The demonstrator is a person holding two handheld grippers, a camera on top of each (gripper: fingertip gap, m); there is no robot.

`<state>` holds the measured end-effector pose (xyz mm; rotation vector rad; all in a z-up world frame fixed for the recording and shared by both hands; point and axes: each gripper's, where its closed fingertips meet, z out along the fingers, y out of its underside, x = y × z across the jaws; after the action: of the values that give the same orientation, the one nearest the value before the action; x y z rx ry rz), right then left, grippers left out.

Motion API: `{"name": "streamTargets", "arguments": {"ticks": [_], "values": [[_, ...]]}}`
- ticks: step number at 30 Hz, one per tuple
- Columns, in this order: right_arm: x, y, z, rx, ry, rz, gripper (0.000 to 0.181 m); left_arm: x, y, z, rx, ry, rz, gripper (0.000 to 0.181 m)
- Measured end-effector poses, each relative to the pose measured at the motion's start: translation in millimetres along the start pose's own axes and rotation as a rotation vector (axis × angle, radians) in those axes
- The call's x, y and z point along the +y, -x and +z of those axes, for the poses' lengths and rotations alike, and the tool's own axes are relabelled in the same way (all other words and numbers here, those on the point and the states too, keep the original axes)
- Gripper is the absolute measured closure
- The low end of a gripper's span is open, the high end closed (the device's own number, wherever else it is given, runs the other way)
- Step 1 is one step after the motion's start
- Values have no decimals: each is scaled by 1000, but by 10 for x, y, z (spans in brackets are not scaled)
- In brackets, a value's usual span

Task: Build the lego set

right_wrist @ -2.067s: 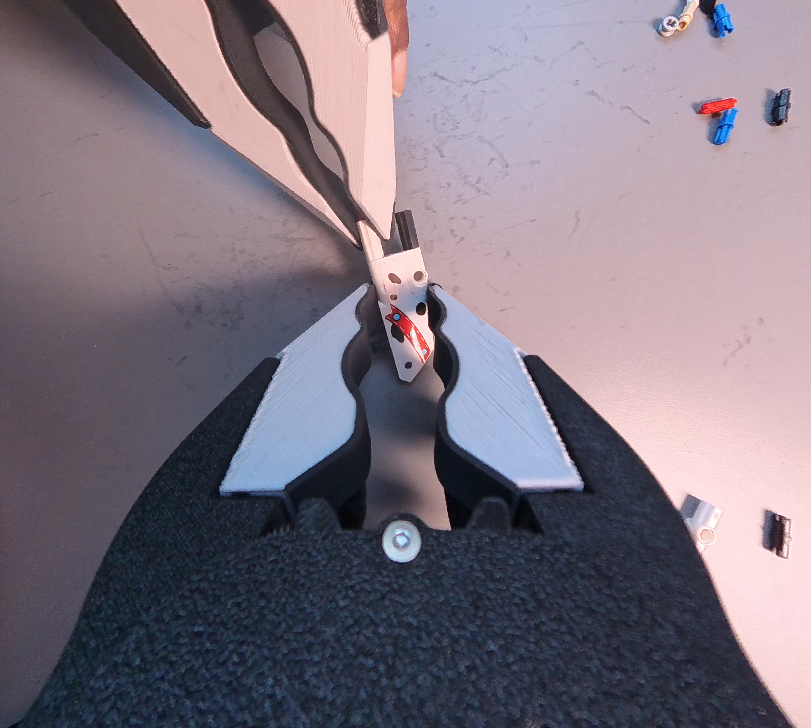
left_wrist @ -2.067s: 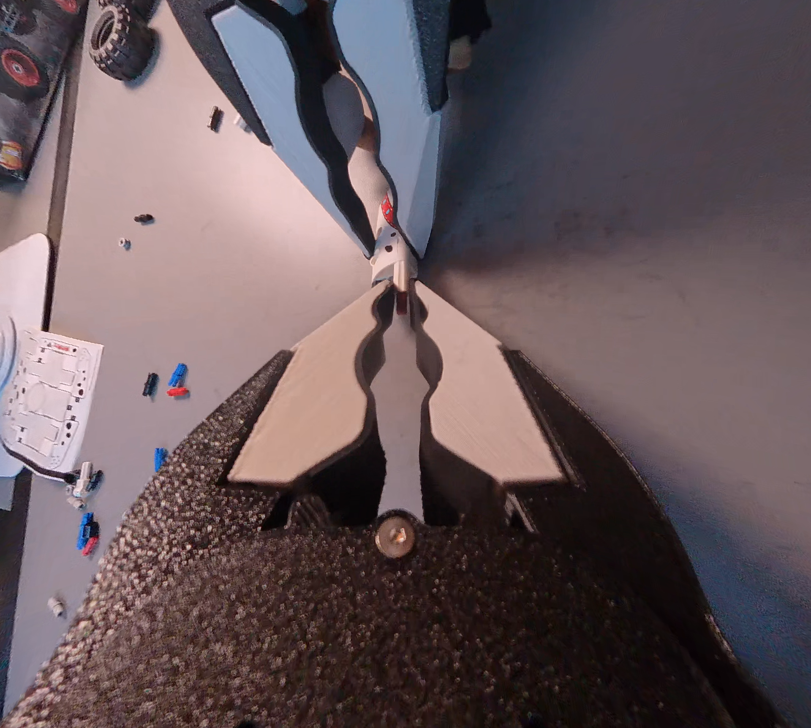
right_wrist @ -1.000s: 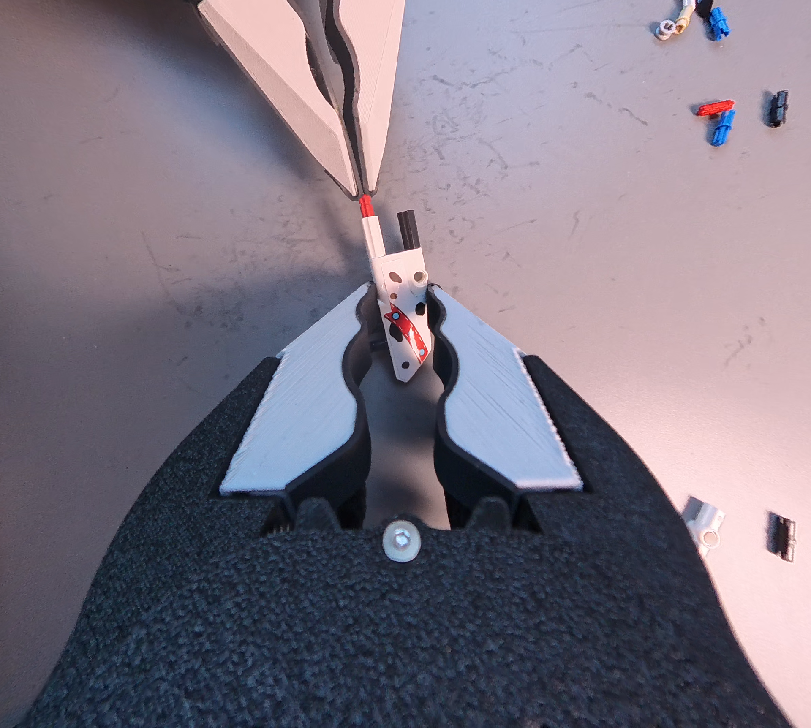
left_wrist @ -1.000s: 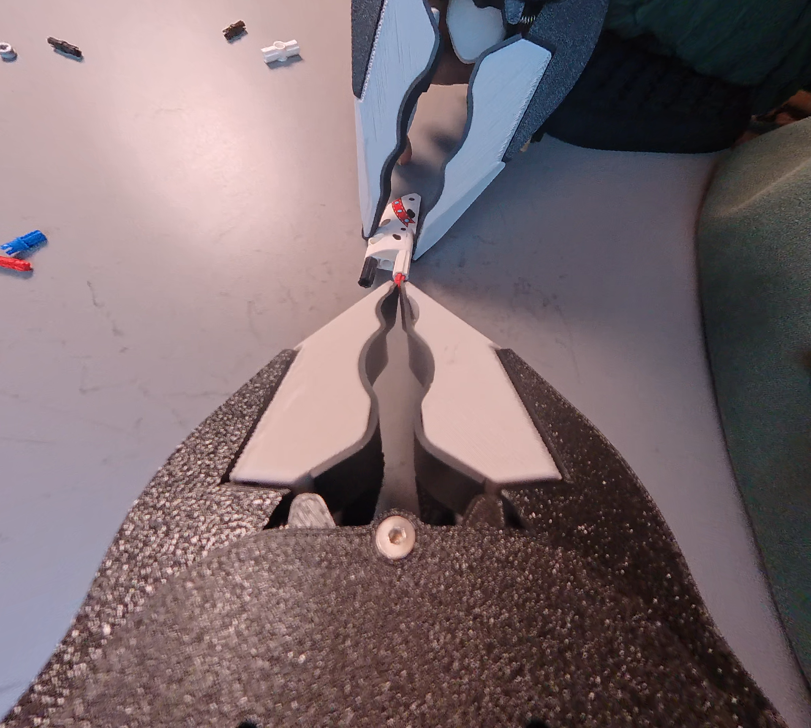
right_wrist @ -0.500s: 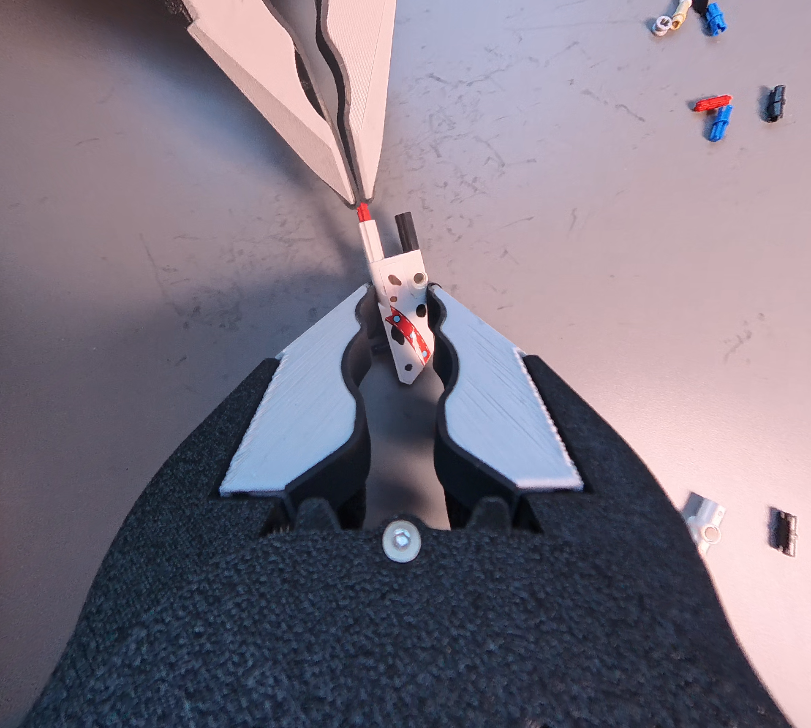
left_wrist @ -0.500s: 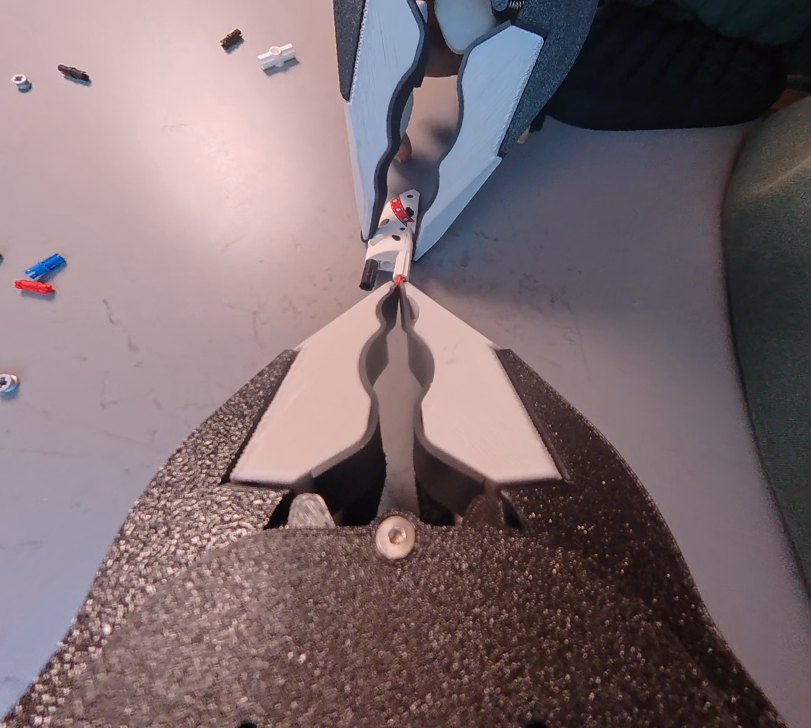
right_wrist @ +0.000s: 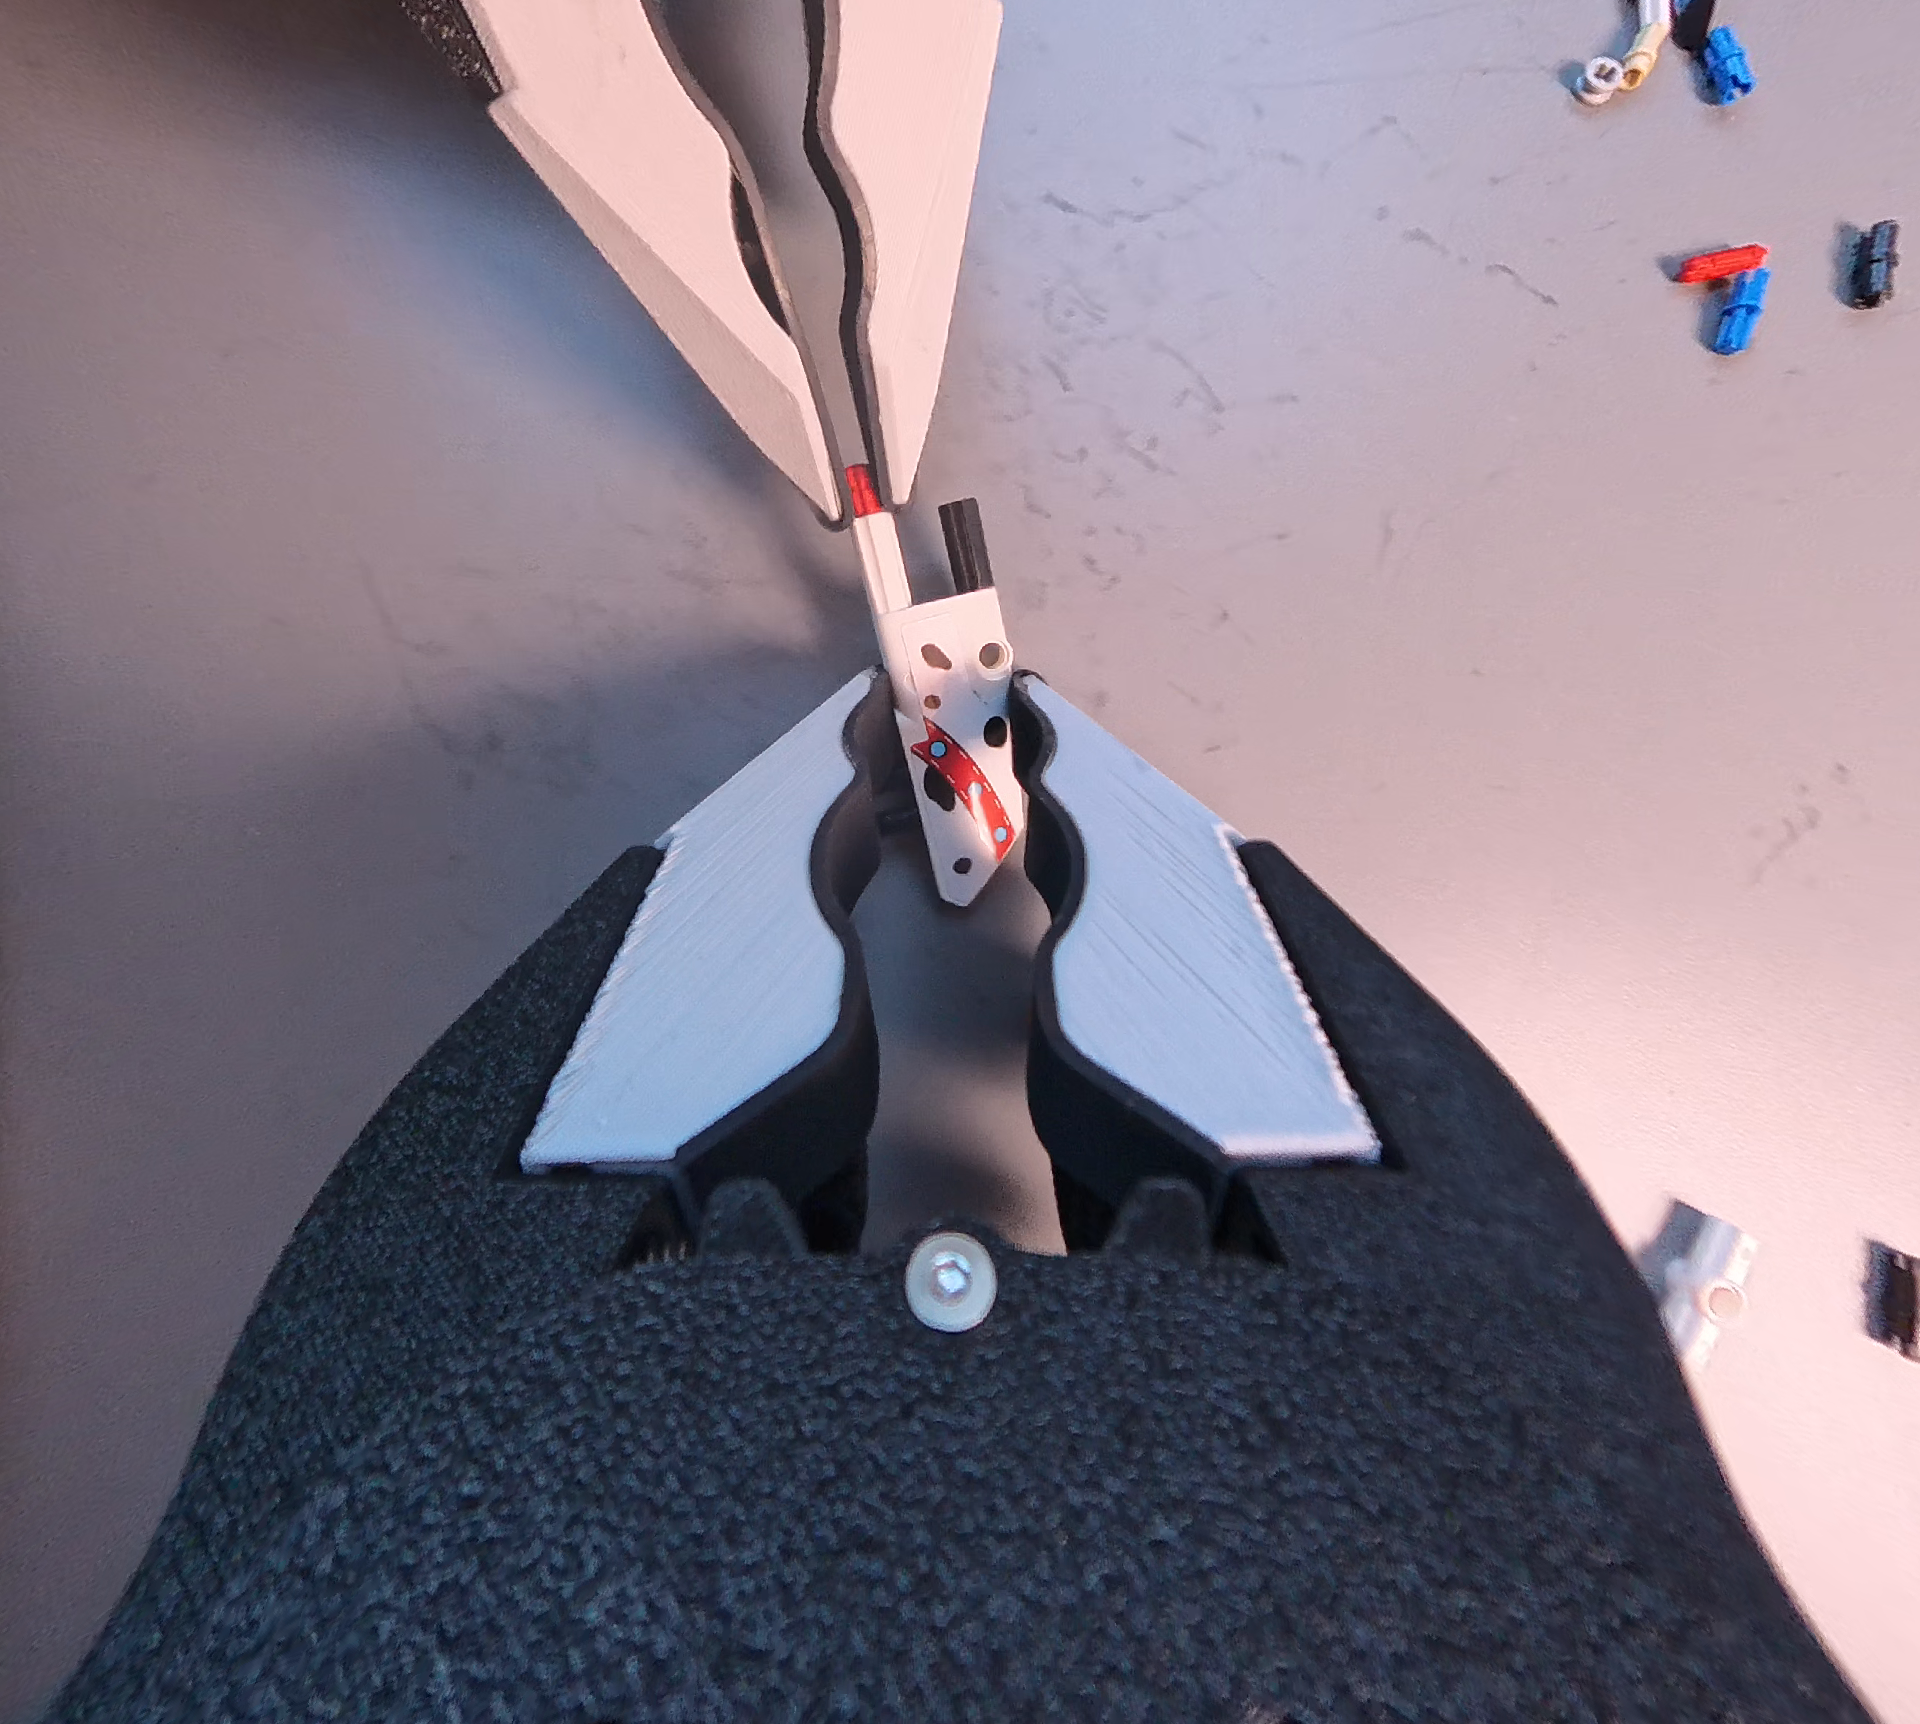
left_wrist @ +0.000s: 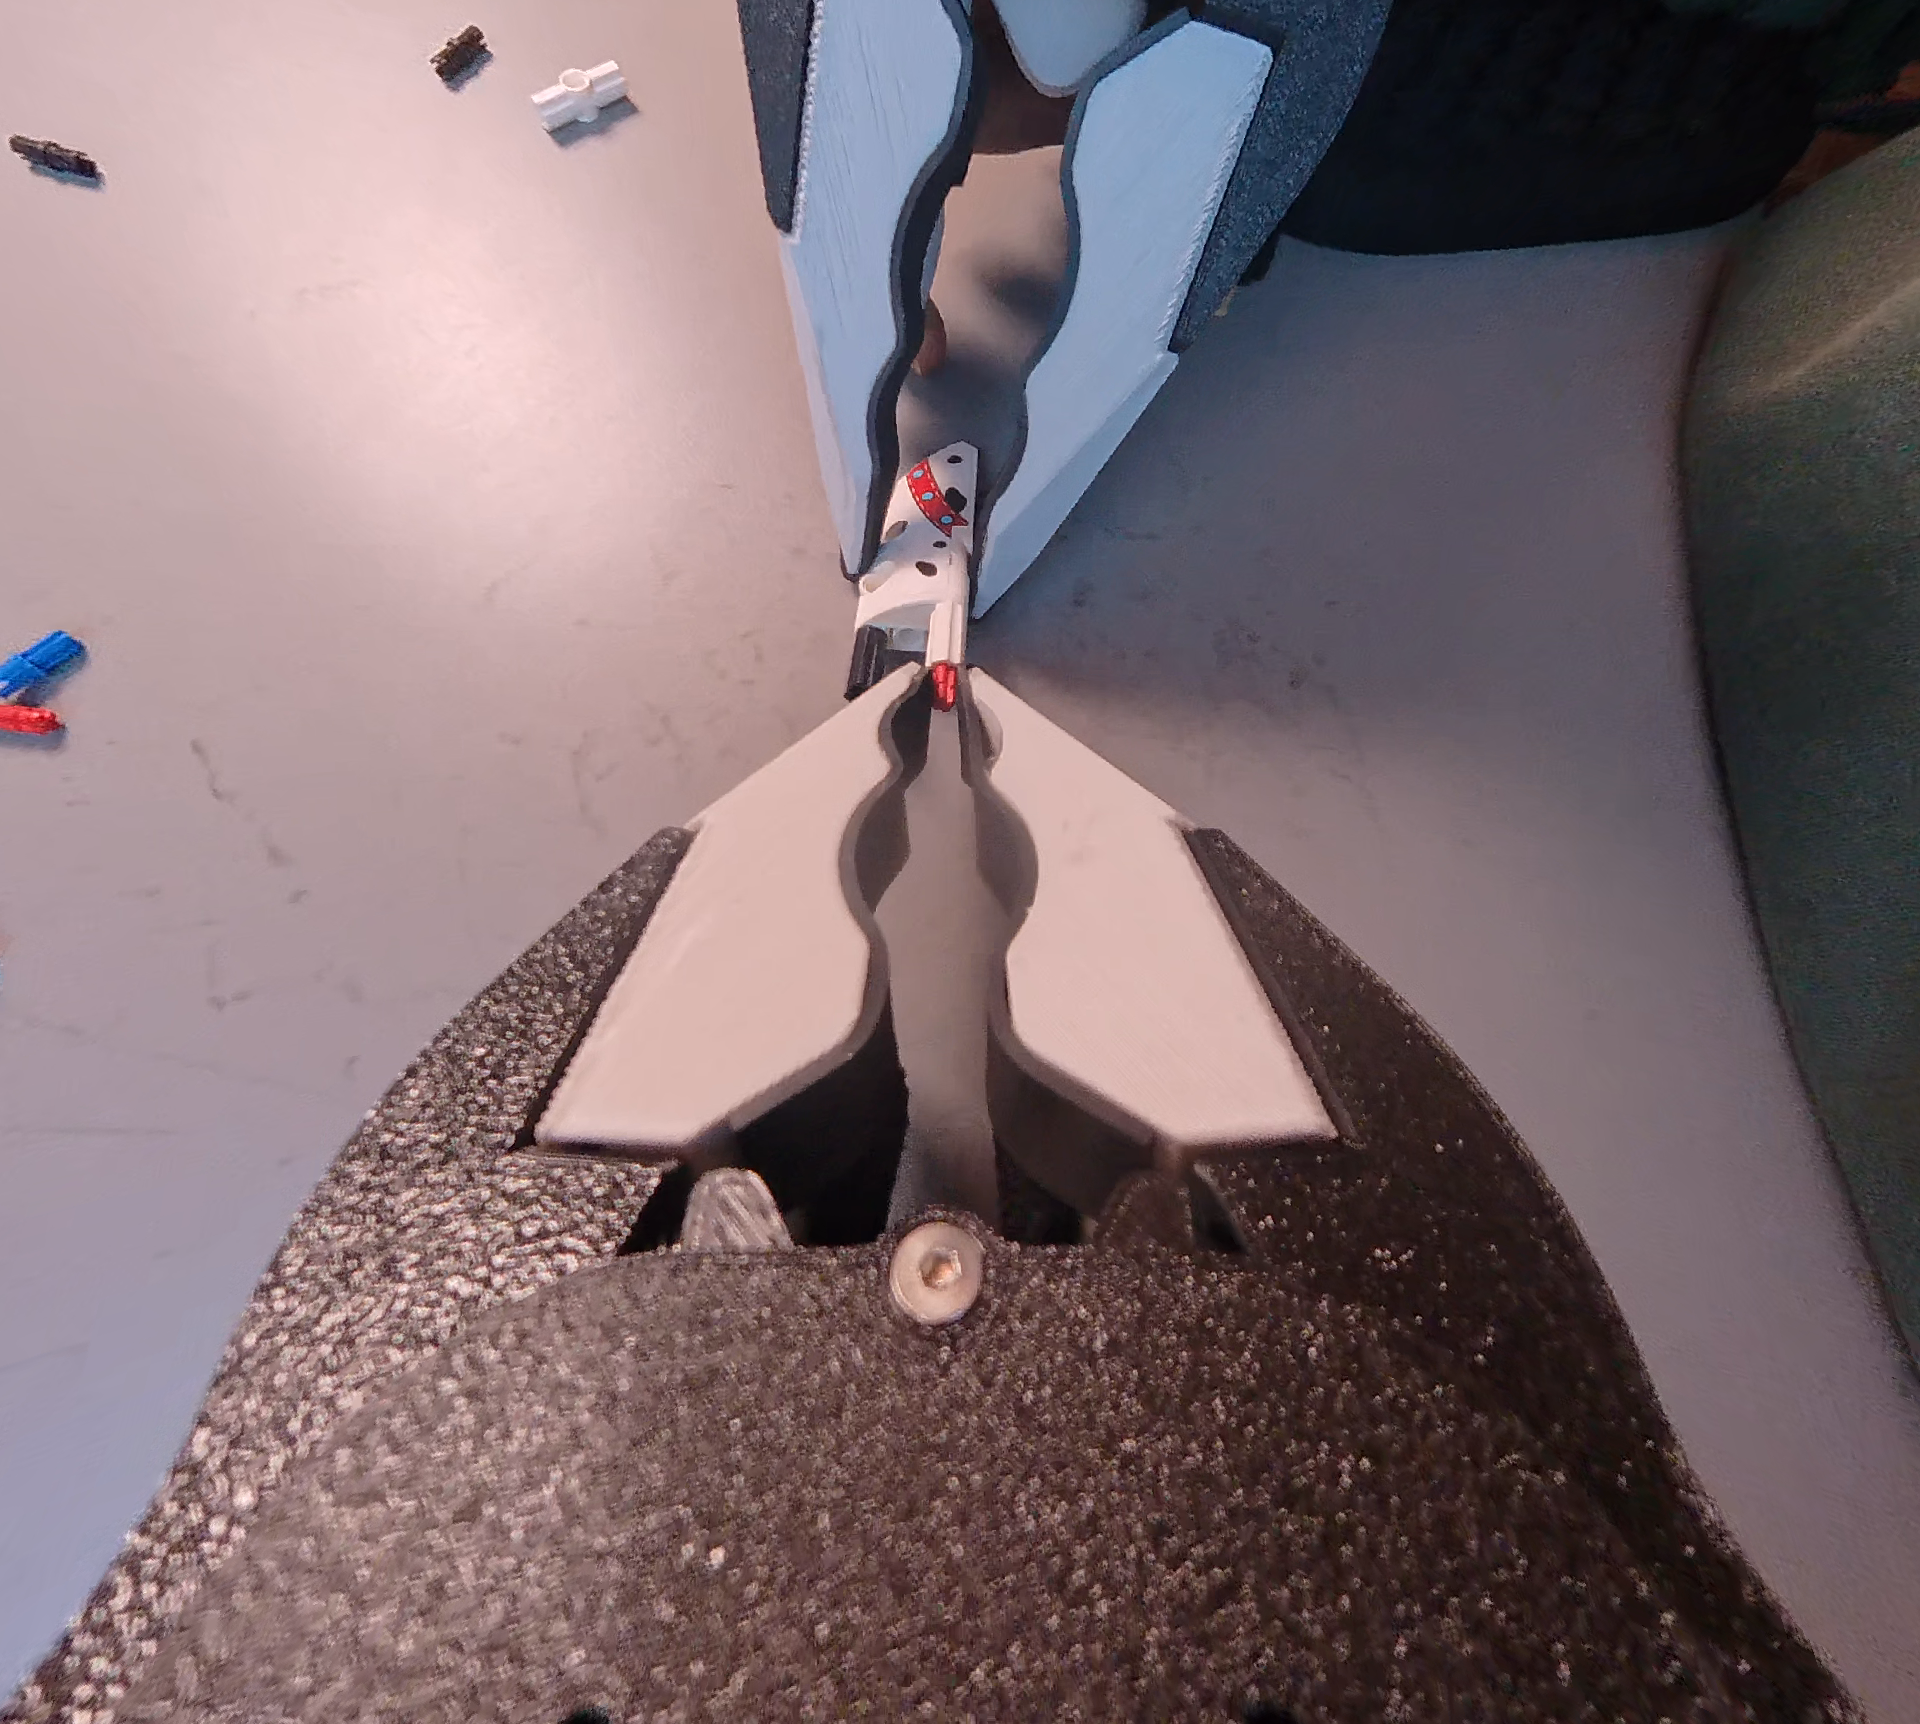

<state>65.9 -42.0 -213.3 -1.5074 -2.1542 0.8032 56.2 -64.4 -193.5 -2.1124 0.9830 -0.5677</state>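
Just above the grey desk point(right_wrist: 1351, 531), the right claw point(right_wrist: 951, 687) is closed on a white spotted lego panel point(right_wrist: 961, 770) with a red stripe, a black pin point(right_wrist: 964, 544) jutting from its far end; the left claw point(left_wrist: 940, 692), nearly closed, pinches the red tip of a thin axle point(right_wrist: 873, 531) set in that panel. Loose blue, red and black pins point(right_wrist: 1730, 292) lie well apart on the desk.
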Motion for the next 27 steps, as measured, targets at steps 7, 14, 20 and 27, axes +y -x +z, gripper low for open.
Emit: {"name": "streamTargets", "arguments": {"ticks": [7, 14, 20, 27], "values": [[-9, 20, 7, -4, 1, -5, 160, 6, -19, -43, 18, -7, -12, 175], [-6, 19, 9, 5, 7, -5, 160, -1, -20, -29, -4, 7, -1, 179], [-7, 15, 9, 16, 4, 5, 160, -18, -11, -6, -39, 1, -6, 180], [0, 8, 4, 14, -3, 4, 160, -27, -22, 8, -11, -7, -24, 180]]}}
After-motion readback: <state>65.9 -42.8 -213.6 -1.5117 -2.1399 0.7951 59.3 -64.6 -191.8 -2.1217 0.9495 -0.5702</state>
